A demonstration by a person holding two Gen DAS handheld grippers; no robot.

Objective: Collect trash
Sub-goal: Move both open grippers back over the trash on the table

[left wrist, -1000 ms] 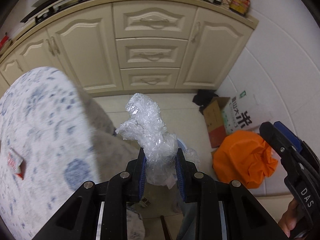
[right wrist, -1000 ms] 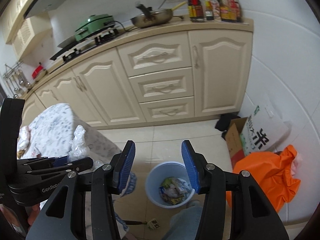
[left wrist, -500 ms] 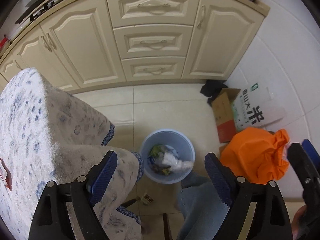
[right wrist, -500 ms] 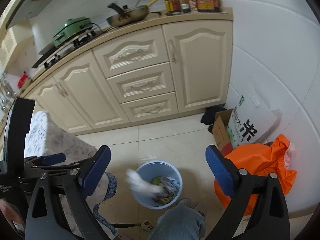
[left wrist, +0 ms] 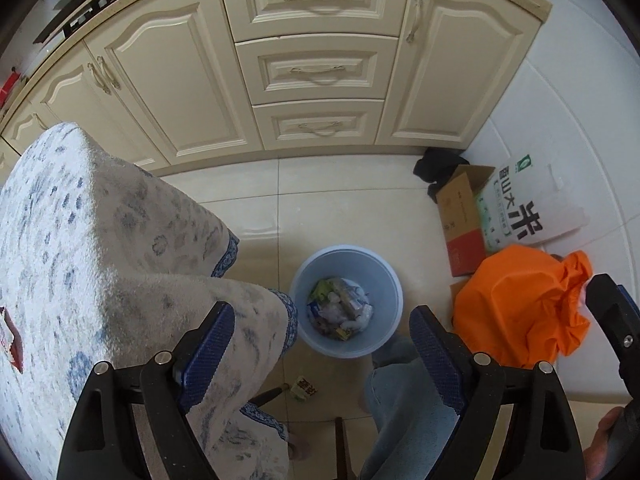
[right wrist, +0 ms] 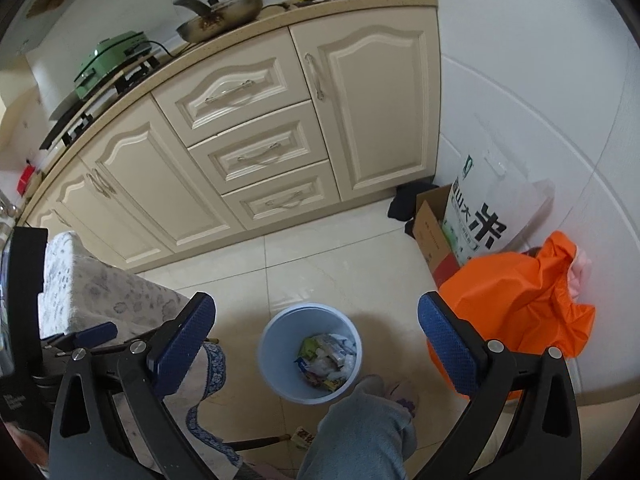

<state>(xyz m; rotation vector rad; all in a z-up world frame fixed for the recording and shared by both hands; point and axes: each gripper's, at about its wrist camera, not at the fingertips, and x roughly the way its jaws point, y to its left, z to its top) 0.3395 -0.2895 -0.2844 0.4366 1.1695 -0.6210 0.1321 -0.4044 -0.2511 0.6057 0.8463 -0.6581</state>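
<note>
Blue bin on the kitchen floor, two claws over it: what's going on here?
A person is collecting trash with a handheld claw in each hand. Both the left claw and right claw hang open and empty above the blue bin, which holds wrappers and crumpled plastic. One small wrapper lies on the floor beside the bin.

the white rice sack (left wrist: 520, 208) at the right wall, behind the cardboard box (left wrist: 460, 216), reads "山大米" in large characters.

Both tools point steeply downward: the left tool (left wrist: 320, 344) and right tool (right wrist: 316, 336) stand wide apart-jawed, nothing between their blue pads.
</note>
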